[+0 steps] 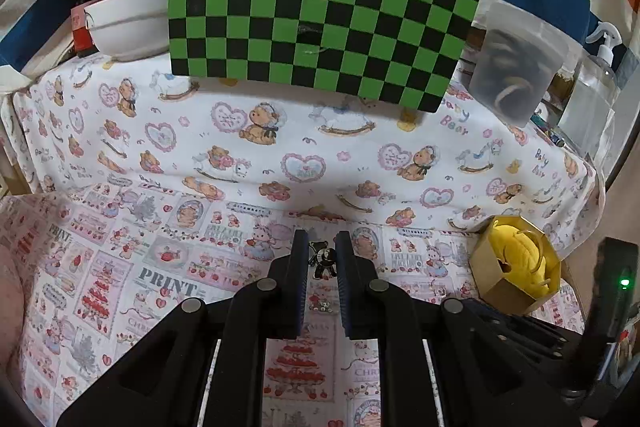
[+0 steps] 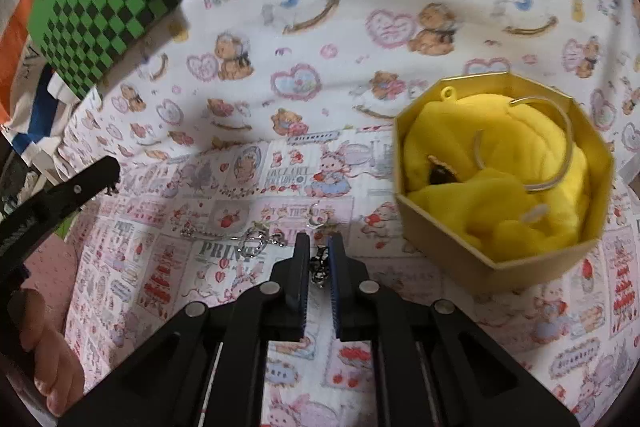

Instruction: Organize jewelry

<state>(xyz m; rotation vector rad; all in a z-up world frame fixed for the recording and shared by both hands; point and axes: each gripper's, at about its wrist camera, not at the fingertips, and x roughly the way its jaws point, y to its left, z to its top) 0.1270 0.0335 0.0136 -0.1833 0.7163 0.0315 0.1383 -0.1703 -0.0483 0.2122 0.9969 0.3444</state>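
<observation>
Right now my eye goes to the small dark-and-silver charm sitting between the fingers of my right gripper; its long axis runs away from me, in line with the fingers, and the jaws stand narrowly apart on either side of it. I can't tell for sure whether the pads are touching it or just bracketing it. The yellow-lined jewelry box lies ahead and off to the right of that gripper, close by, its mouth open upward with a couple of thin hoops already resting on the yellow lining. That's the relation I'm watching: the carry would go forward and right, and my right side is clearly the nearer one. On the other side, my left gripper straddles a black-and-white figure charm lying on the patterned cloth, jaws a little apart around it; again contact isn't clear. From there the box sits well off to the right. A silvery chain and a small ring lie loose on the cloth just ahead-left of my right fingers. Behind everything stands the green checkered board.
</observation>
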